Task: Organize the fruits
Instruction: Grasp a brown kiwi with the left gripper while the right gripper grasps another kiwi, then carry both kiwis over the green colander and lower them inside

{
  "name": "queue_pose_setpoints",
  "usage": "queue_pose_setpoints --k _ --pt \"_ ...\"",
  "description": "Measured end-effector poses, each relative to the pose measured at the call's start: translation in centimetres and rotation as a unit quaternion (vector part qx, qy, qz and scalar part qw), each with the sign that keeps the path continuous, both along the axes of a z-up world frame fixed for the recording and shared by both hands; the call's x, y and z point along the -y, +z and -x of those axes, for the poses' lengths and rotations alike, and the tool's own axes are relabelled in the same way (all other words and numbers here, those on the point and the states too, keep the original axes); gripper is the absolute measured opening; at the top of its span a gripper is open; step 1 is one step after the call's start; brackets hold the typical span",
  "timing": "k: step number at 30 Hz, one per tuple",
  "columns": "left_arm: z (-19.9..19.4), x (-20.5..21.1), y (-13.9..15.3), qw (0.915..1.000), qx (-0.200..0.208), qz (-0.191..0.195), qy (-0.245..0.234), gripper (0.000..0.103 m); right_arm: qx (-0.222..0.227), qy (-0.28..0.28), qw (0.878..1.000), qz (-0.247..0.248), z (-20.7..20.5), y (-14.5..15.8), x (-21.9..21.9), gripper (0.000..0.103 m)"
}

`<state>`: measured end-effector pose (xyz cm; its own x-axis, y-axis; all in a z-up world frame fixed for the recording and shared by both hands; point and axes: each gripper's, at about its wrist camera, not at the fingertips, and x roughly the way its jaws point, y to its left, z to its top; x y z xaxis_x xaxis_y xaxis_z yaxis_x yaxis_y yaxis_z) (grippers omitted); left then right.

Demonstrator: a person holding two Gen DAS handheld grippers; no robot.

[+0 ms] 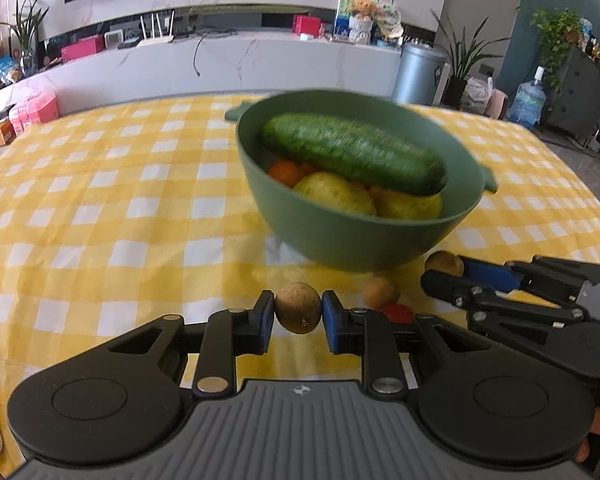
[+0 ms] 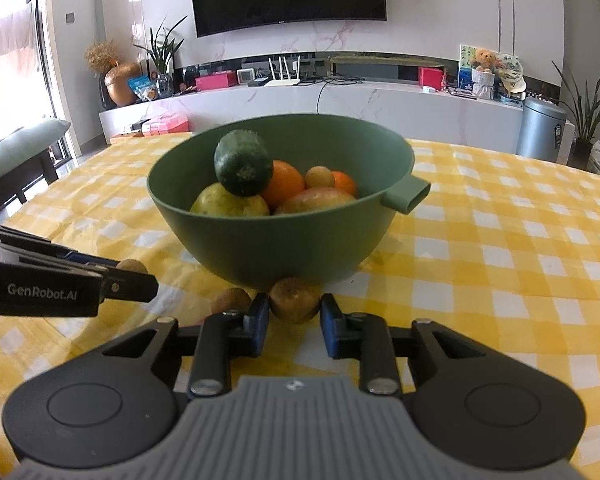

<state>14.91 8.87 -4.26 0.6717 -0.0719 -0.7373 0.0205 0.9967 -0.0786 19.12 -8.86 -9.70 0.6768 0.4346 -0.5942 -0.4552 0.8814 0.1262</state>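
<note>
My green bowl on the checked worktop holds a cucumber lying over oranges and yellow fruit, while my left claw and right claw each pinch a small brown fruit just before it.

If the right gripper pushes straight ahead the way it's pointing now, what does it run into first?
Most likely the green bowl: its lower wall sits just beyond the small brown fruit that the right gripper holds. The exact gap is unclear.
</note>
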Motion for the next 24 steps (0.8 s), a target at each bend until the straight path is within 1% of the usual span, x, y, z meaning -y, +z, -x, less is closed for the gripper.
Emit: queue_pose_setpoints --k 5,9,15,16,20,24 --pt "0.5 0.0 2.1 0.9993 0.027 0.025 -0.005 0.028 0.014 0.001 1.000 -0.009 1.3 1.6 0.8 0.024" --pt "0.6 0.2 3.8 0.9976 0.051 0.045 -0.009 0.028 0.036 0.001 0.999 -0.017 2.6 3.1 1.7 0.024" --pt "-1.0 1.5 6.5 0.9944 0.076 0.070 -0.025 0.028 0.057 0.007 0.998 -0.035 3.2 5.4 2.4 0.024" --pt "-1.3 1.8 6.8 0.9942 0.078 0.067 -0.030 0.028 0.059 0.008 0.998 -0.037 3.1 5.8 2.5 0.024" --pt "-3.2 3.2 8.2 0.9941 0.089 0.034 -0.052 0.028 0.062 0.012 0.997 -0.038 1.5 7.1 2.5 0.024" --pt "-6.2 3.4 8.4 0.9944 0.085 0.024 -0.058 0.028 0.069 0.019 0.997 -0.019 -0.5 8.0 1.8 0.024"
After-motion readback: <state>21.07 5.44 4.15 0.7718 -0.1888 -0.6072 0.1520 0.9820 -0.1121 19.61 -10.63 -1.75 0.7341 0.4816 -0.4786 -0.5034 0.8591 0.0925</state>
